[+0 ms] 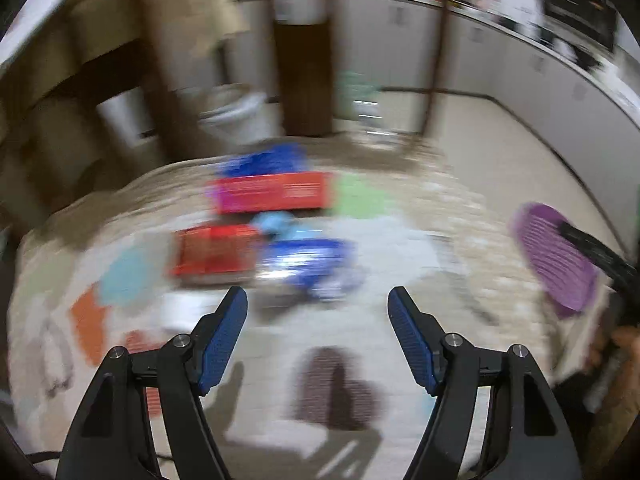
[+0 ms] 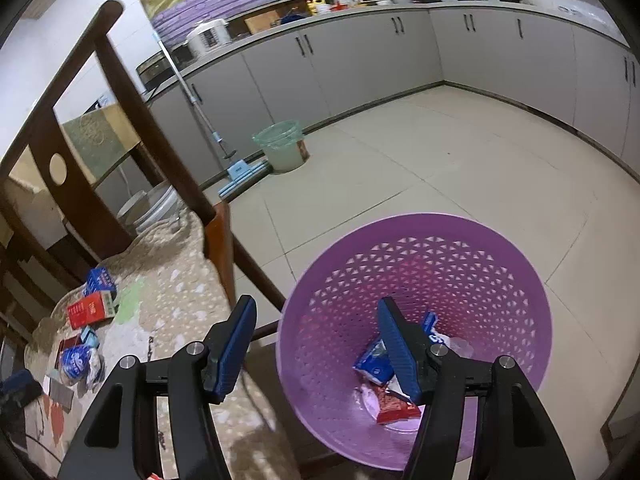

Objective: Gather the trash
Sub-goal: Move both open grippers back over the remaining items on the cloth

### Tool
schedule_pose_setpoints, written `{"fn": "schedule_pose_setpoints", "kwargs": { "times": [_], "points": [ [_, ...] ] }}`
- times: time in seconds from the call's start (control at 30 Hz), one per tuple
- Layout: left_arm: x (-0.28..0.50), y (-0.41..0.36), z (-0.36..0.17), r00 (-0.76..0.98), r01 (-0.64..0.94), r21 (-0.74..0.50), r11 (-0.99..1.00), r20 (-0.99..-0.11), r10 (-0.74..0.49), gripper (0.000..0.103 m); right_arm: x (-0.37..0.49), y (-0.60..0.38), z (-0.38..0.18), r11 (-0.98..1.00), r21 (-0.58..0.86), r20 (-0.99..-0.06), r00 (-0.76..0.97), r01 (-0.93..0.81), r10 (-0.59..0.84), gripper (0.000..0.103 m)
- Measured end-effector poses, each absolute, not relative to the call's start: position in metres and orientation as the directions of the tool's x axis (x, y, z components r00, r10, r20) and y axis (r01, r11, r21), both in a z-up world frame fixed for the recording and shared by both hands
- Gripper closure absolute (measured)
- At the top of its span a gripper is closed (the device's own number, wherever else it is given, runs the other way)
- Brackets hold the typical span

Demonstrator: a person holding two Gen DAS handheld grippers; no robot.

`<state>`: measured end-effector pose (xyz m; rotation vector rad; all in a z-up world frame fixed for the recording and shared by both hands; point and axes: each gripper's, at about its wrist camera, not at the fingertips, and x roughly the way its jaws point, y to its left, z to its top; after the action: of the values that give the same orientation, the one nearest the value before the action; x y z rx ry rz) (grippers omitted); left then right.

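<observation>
The left wrist view is motion-blurred. My left gripper (image 1: 318,300) is open and empty above the patterned tablecloth (image 1: 400,240). Ahead of it lie red boxes (image 1: 272,196), a blue wrapper (image 1: 308,256) and other blurred packets. The purple basket (image 1: 554,256) shows at the right edge. In the right wrist view my right gripper (image 2: 316,312) is open and empty, over the near rim of the purple basket (image 2: 480,240), which holds a blue wrapper (image 2: 374,364) and a red wrapper (image 2: 396,408). Trash on the table (image 2: 90,308) shows at the left.
A dark wooden chair (image 2: 132,120) stands beside the table. A green bucket (image 2: 282,144) and a mop (image 2: 240,176) stand on the tiled floor near grey kitchen cabinets (image 2: 360,64). A white bin (image 1: 236,112) sits beyond the table.
</observation>
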<state>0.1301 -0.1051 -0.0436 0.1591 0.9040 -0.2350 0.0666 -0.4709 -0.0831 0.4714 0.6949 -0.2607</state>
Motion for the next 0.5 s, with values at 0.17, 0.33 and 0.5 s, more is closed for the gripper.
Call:
{"fn": "schedule_pose_setpoints", "kwargs": {
  "times": [0.17, 0.33, 0.5],
  "points": [
    [0.144, -0.033, -0.052, 0.611, 0.089, 0.042, 0.995, -0.791, -0.021, 0.022, 0.072, -0.454, -0.084, 0.885, 0.305, -0.673, 0.737, 0.351, -0.061, 0.035],
    [0.152, -0.012, -0.067, 0.614, 0.069, 0.046, 0.997, -0.79, -0.006, 0.022, 0.076, -0.44, -0.085, 0.899, 0.289, -0.669, 0.741, 0.329, -0.056, 0.035],
    [0.155, -0.019, -0.086, 0.609, 0.141, 0.033, 0.989, -0.791, -0.061, 0.022, 0.067, -0.422, -0.081, 0.921, 0.224, -0.636, 0.764, 0.319, -0.11, 0.035]
  ]
}}
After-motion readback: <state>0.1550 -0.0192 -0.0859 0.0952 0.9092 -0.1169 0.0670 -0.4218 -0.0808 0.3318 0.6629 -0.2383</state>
